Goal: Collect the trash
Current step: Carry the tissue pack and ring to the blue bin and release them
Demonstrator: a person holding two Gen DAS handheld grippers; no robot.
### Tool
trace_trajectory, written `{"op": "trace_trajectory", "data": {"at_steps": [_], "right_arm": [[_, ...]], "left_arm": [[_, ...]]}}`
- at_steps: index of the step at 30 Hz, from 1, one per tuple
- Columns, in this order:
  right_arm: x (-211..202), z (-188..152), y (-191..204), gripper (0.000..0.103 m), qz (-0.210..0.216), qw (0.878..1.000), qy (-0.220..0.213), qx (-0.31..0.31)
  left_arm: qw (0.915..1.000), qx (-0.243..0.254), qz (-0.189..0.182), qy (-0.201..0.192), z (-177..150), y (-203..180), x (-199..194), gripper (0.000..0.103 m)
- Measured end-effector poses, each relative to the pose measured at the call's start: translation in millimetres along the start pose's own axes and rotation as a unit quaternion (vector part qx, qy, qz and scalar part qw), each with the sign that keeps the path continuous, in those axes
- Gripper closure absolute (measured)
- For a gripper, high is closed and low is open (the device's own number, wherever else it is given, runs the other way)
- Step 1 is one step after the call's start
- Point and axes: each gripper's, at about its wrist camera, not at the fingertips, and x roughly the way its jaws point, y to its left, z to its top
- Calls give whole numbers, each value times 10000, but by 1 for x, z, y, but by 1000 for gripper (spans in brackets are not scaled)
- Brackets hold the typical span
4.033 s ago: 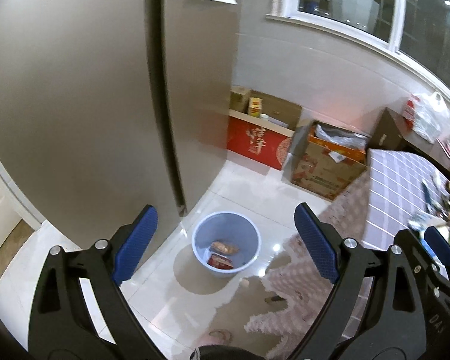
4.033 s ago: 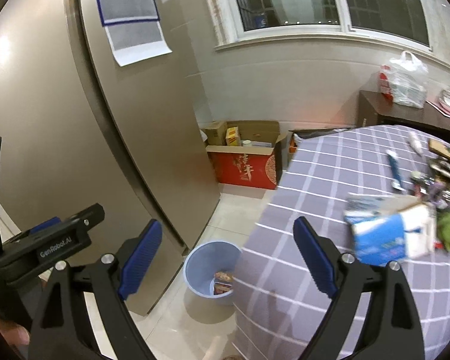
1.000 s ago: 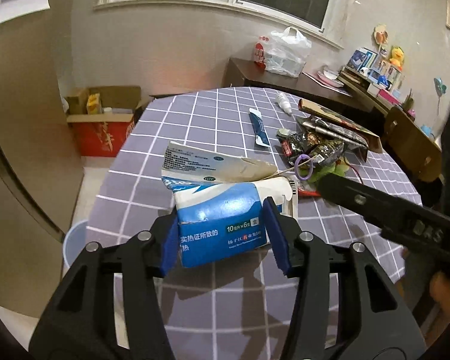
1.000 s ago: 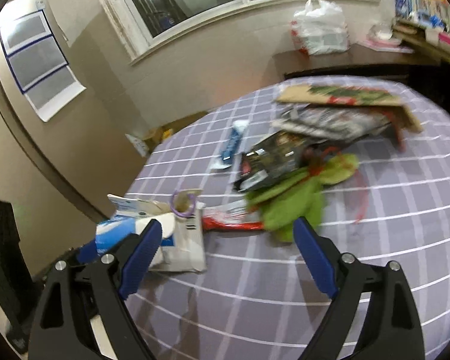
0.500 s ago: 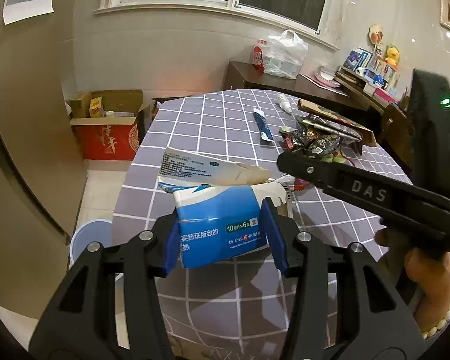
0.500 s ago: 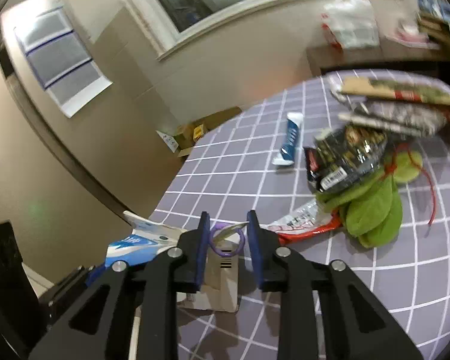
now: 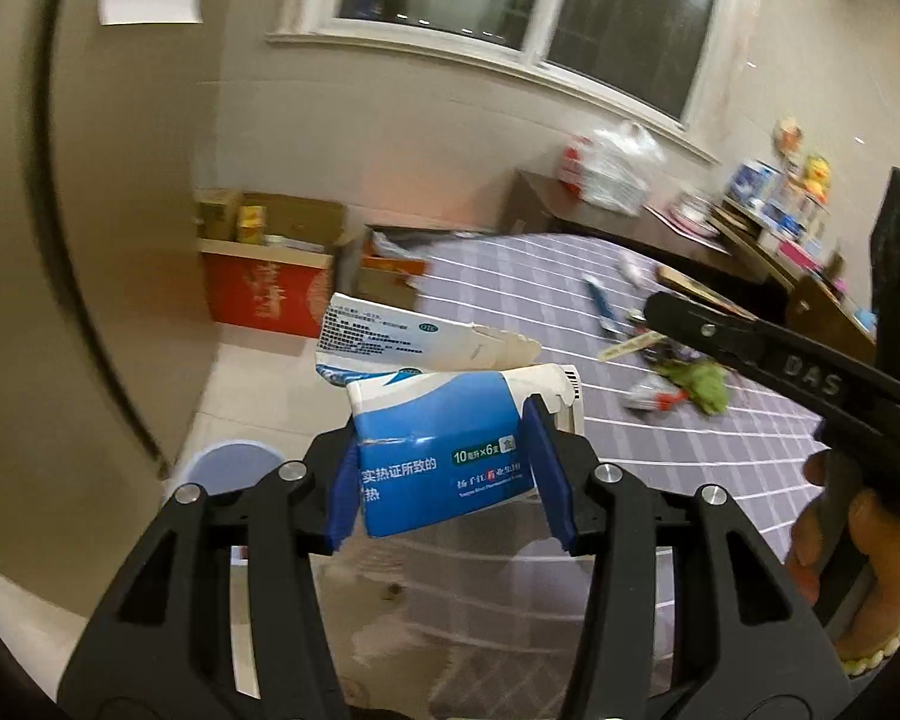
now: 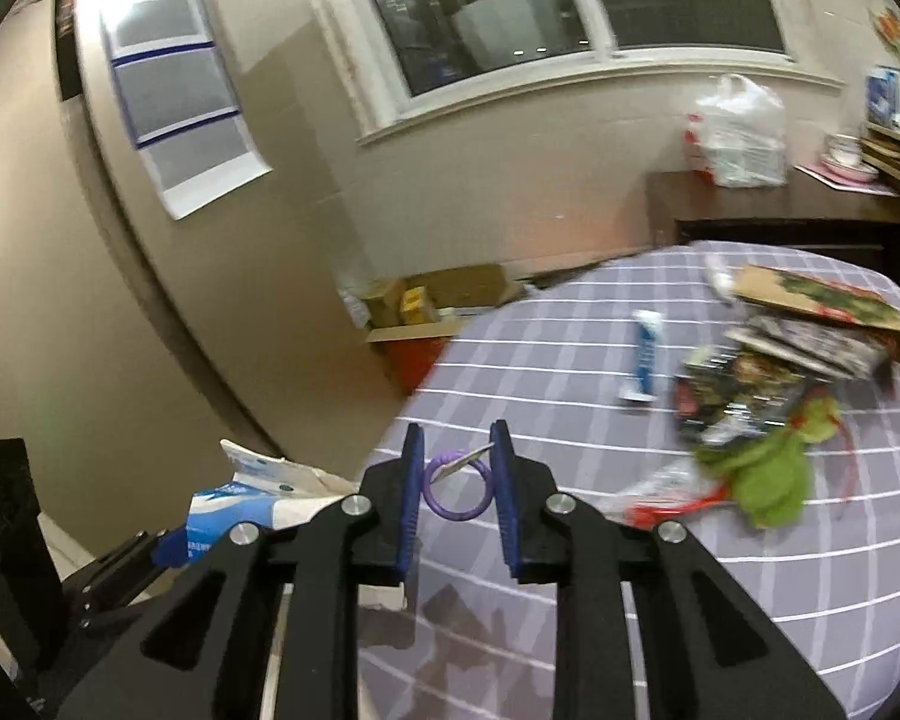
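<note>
Lifted off the table, the blue box [image 7: 435, 450] sits clamped in the left claw [image 7: 444, 474], the purple ring [image 8: 455, 489] in the right claw's [image 8: 455, 483] pinch.

On the blue and white box [image 7: 438, 444] clamped in my left gripper [image 7: 444, 480] I could read "10", "×6" and Chinese characters including "实热证所致的" and "热". My right gripper [image 7: 810, 381] bore the letters "DAS". The red carton [image 7: 258, 294] showed gold characters too blurred to read.

Left gripper [image 7: 444, 468] low in frame, jaws clamped on a blue-and-white carton [image 7: 435, 444]; right gripper [image 8: 456, 480] low centre, pinching a purple ring [image 8: 455, 489], hand [image 7: 852, 546] at right edge.
</note>
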Motion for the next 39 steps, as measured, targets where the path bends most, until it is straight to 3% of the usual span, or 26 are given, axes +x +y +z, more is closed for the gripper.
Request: {"op": "trace_trajectory", "data": {"at_steps": [7,11,16,17,18,19,22,27,39], "right_arm": [[51,-5,74,81,630,9965,380,-392],[91,-17,122,81,873,9918,622,-703],[154,-28,165,80,1015,9864,876,-952],[171,-30,173,71,1016,9856,866,-1034],[180,-32,178,49,986,9851,875,-1105],[196,-34,182,43,891,9850,901,-1175],[218,-42,181,42,811,9845,1054,-1140],[220,-52,173,34,642,9855,1120,-1103],[194,-47,149,26,66,9920,606,-1104]], "left_arm": [[9940,-589,921,-64,-8,88,-22,55],[9816,-825,1721,75,-17,139,-18,55],[9671,-1013,2321,240,-21,186,1,55],[9648,-1039,2398,282,-20,195,8,55],[9629,-1106,2439,335,-21,206,13,55],[9612,-1152,2471,411,-20,214,19,55],[9583,-1172,2547,553,-19,228,34,55],[9593,-1187,2457,725,-20,234,55,55],[9643,-966,2313,856,-5,223,97,55]]}}
